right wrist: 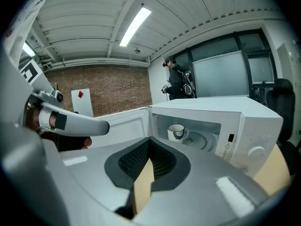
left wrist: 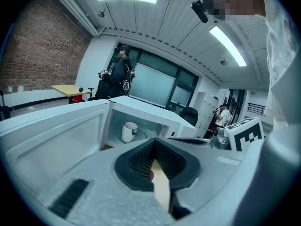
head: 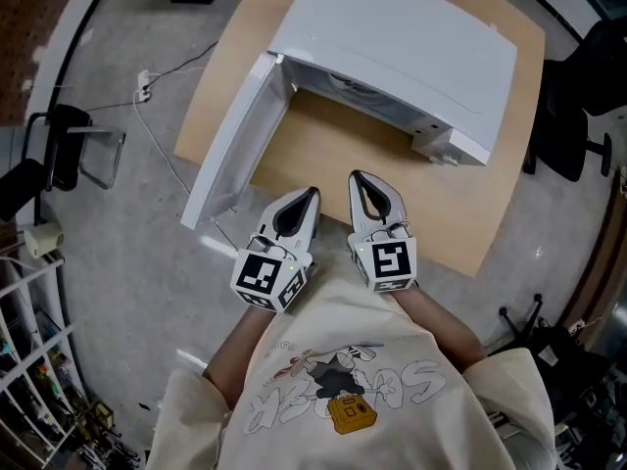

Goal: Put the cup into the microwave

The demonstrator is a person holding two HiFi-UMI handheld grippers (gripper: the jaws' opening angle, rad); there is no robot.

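A white cup (left wrist: 129, 131) with a blue mark (right wrist: 176, 131) stands upright inside the white microwave (head: 392, 37), on its turntable. The microwave door (head: 235, 135) hangs wide open to the left. The microwave sits on a wooden table (head: 470, 213). My left gripper (head: 312, 194) and right gripper (head: 358, 177) hover side by side at the table's front edge, well back from the oven mouth, and point toward it. Both are shut with nothing between their jaws. In the head view the cup is hidden under the microwave's top.
A black chair (head: 59, 150) and a white cable (head: 157, 135) are on the grey floor to the left. An office chair (head: 573, 116) stands right of the table. A person in dark clothes (right wrist: 176, 79) stands behind the microwave.
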